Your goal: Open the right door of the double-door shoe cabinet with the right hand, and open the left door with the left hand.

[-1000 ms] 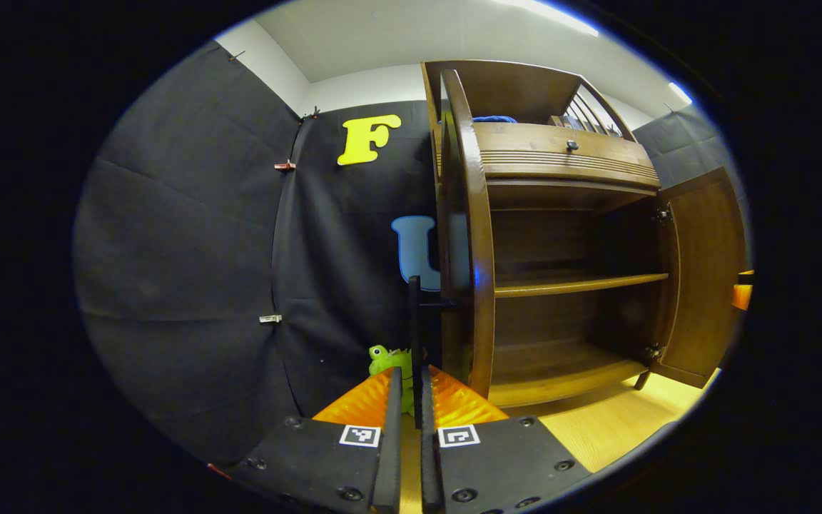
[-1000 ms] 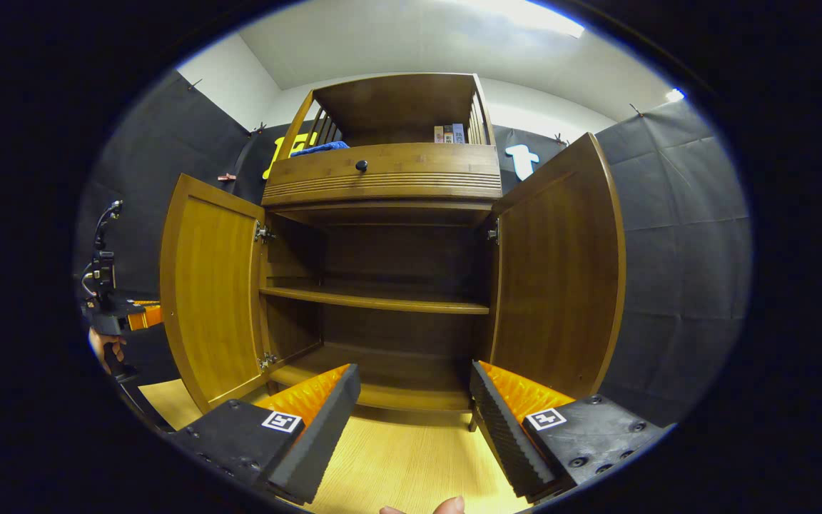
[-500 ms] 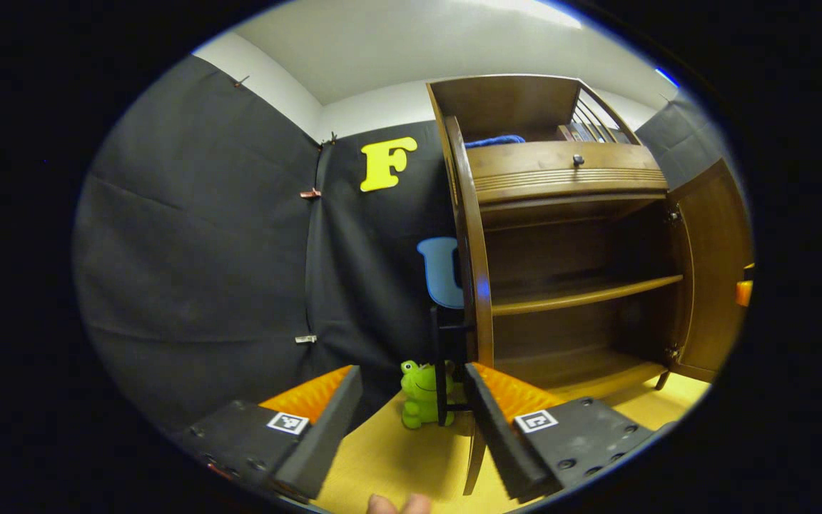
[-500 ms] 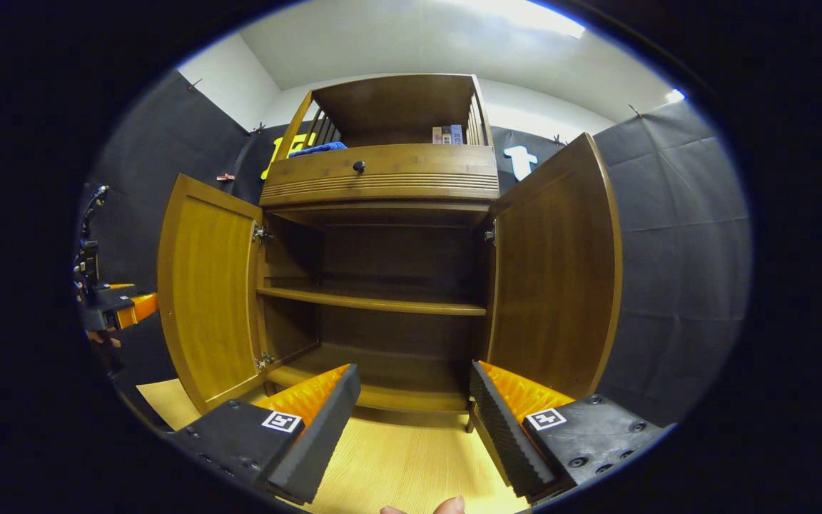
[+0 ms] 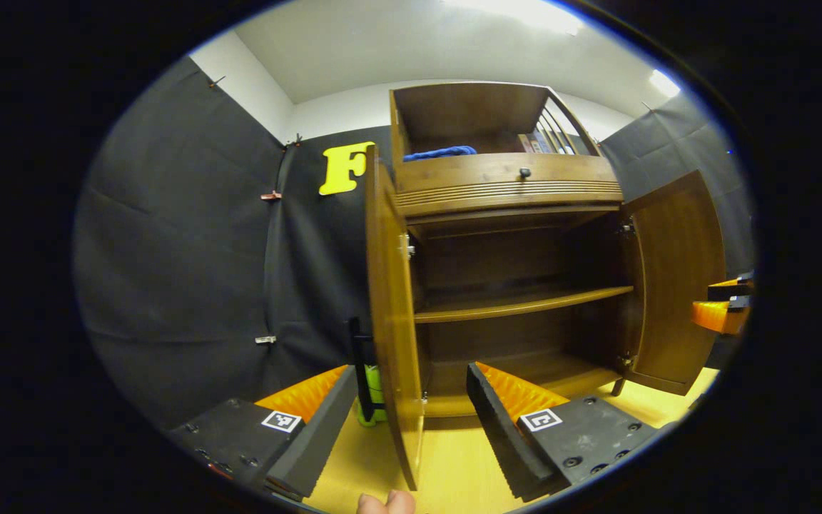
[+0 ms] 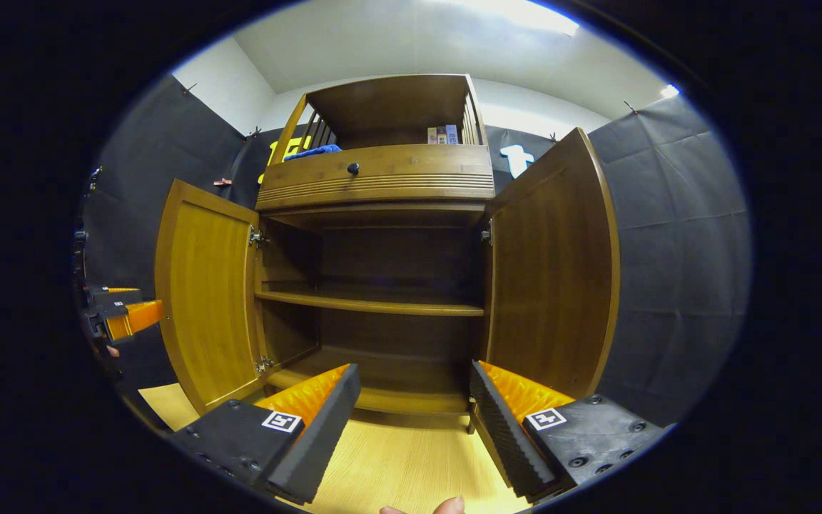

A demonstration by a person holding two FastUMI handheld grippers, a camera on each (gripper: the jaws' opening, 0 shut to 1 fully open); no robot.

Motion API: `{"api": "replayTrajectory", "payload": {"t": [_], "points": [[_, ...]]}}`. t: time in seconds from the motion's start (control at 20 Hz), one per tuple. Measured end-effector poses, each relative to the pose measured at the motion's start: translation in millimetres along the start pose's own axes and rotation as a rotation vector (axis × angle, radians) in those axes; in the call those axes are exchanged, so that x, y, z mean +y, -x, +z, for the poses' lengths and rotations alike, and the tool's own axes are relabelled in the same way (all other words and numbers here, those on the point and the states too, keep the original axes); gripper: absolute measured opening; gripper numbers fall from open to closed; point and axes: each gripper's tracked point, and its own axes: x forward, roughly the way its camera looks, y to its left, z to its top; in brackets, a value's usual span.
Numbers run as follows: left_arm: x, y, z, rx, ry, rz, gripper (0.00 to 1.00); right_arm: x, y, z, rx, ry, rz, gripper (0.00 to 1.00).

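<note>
A: How was the cabinet [image 6: 382, 214] seen in the right gripper view?

B: It was seen head-on, with both doors swung wide. The left door [image 6: 200, 293] was hinged out to one side and the right door [image 6: 554, 264] to the other, and the shelf [image 6: 372, 305] between them was laid bare.

A: And the right gripper [image 6: 414, 414]?

B: Its jaws were spread well apart, and nothing was held between them. It was kept in front of the cabinet, clear of both doors, above the wooden floor [image 6: 404, 464].

A: What was found in the left gripper view?

B: The left gripper [image 5: 404, 421] was also spread wide, with nothing gripped. The left door [image 5: 389, 307] was seen nearly edge-on, its lower edge falling between the two fingers without either being pressed on it. The handle [image 5: 358, 357] was seen on the door's outer face, with a green toy [image 5: 369, 392] partly hidden behind it.

A: Was anything else noted?

B: A knob [image 5: 524, 172] was seen on the drawer above, a blue cloth [image 5: 439, 152] on the top shelf, and the right door [image 5: 675, 278] stood open at the far side
</note>
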Motion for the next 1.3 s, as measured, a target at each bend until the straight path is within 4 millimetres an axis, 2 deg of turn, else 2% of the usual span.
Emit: {"api": "replayTrajectory", "payload": {"t": [0.2, 0.3, 0.6, 0.65, 0.7, 0.95, 1.0, 1.05, 1.15, 1.2, 1.3], "points": [[-40.9, -4.4, 9.1, -0.027, -0.012, -0.045, 0.95, -1.3, -2.3, 3.8, -0.019, 0.005, -0.002, 1.00], [-60.2, -6.5, 12.4, -0.038, -0.013, -0.073, 1.00, -0.3, -3.5, 1.9, -0.019, 0.006, 0.008, 1.00], [-95.3, -9.2, 19.5, -0.060, 0.008, -0.095, 1.00, -3.7, -3.4, 2.0, -0.030, 0.000, 0.009, 0.98], [-99.2, -9.4, 20.7, -0.067, 0.009, -0.095, 0.96, -3.3, -2.3, 2.9, -0.035, -0.004, 0.010, 0.98], [-102.3, -9.1, 21.7, -0.072, 0.013, -0.092, 1.00, -3.7, -3.0, 4.4, -0.041, -0.006, 0.010, 0.98], [-114.0, -8.0, 16.9, -0.071, 0.030, -0.085, 1.00, -5.4, -3.8, 2.6, -0.048, 0.009, 0.012, 1.00], [-114.5, -7.9, 16.1, -0.072, 0.028, -0.083, 0.96, -6.3, -4.7, 2.3, -0.048, 0.012, 0.008, 1.00], [-116.8, -7.2, 15.2, -0.070, 0.027, -0.085, 1.00, -6.5, -5.2, 2.1, -0.049, 0.014, 0.007, 0.98], [-120.9, -6.9, 14.2, -0.069, 0.025, -0.090, 1.00, -5.7, -6.1, 1.4, -0.045, 0.010, 0.010, 1.00], [-122.3, -6.4, 15.0, -0.071, 0.024, -0.092, 0.96, -4.5, -6.4, 1.5, -0.047, 0.006, 0.012, 1.00], [-124.9, -5.6, 15.2, -0.074, 0.025, -0.094, 1.00, -3.9, -6.8, 1.2, -0.047, 0.007, 0.016, 0.98]]}}
